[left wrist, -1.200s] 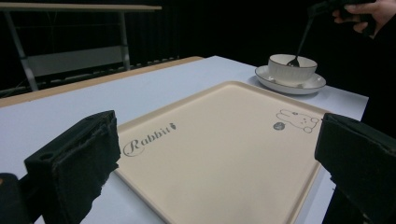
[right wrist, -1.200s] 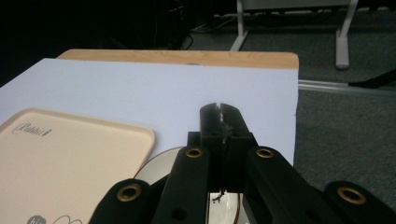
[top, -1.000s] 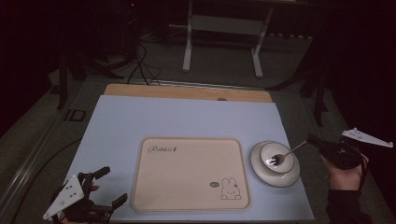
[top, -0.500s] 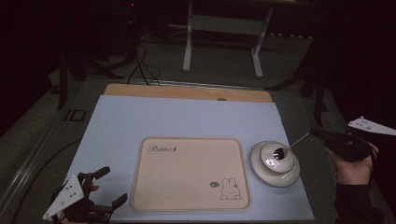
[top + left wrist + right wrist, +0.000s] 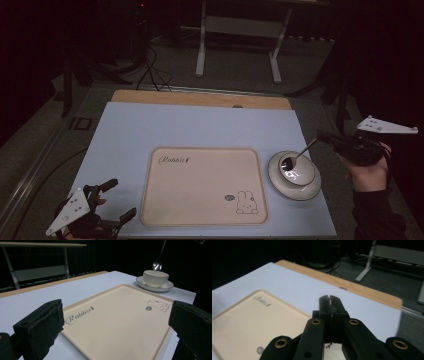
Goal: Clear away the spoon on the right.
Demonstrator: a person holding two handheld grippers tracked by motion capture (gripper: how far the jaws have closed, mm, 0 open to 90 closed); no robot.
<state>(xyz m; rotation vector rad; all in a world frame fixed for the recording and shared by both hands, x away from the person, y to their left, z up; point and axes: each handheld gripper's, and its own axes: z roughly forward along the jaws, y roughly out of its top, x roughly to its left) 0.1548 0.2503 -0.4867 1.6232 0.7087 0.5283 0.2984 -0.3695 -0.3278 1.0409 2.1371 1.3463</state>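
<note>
While the slim metal spoon (image 5: 298,154) hangs with its bowl just above the white ceramic bowl (image 5: 292,168), the right gripper (image 5: 325,137) has its jaws pressed shut on the far end of the handle, apparently so the spoon can travel clear of the rim. That bowl sits on a white saucer (image 5: 310,187) at the right edge of the pale blue table (image 5: 200,130), just beside the cream rectangular tray with a rabbit print (image 5: 200,187), probably the spoon's destination. At the near left corner, the left gripper (image 5: 117,199) rests with its jaws wide apart and empty.

From the left gripper view, the gap between spoon (image 5: 158,263) and bowl (image 5: 155,277) reads plainly. From the right gripper view, the clamped jaws hide the spoon.
</note>
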